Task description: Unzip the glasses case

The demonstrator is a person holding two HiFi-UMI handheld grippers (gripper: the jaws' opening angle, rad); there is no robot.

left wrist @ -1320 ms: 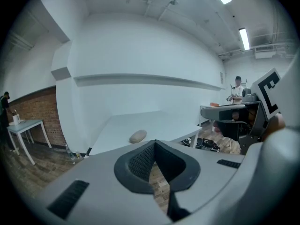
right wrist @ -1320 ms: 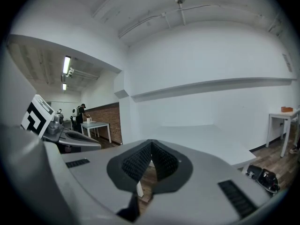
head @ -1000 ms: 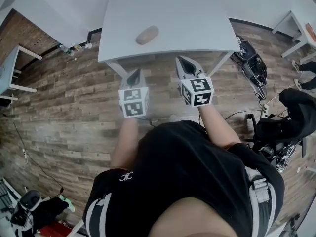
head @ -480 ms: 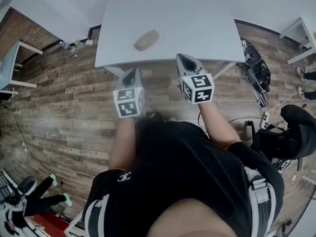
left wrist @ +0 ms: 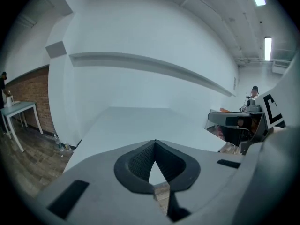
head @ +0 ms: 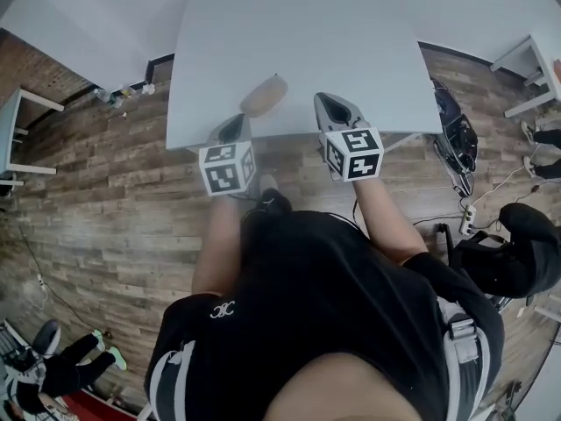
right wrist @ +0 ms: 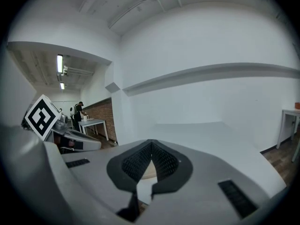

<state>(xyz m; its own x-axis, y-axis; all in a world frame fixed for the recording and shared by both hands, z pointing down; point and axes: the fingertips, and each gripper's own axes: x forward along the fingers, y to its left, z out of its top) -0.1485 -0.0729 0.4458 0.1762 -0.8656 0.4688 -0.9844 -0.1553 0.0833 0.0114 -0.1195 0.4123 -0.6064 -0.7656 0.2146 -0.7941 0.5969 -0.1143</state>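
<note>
Head view: the left gripper and the right gripper are held out side by side on bare forearms, both reaching over the near edge of a white table. In the left gripper view the left gripper has its ribbed pads meeting at the tips, with nothing between them. The right gripper view shows the right gripper drawn together in the same way and empty. It points nearly level, while the left one tips further down. Each gripper carries a marker cube, the left cube and the right cube, printed with black and white squares. The glasses case, a tan oval, lies on the table near its front edge. It is just past the left gripper's tip and apart from the right one. Whether its zip is done up cannot be told. The person's black shirt bears a small white emblem, above wood-plank floor.
</note>
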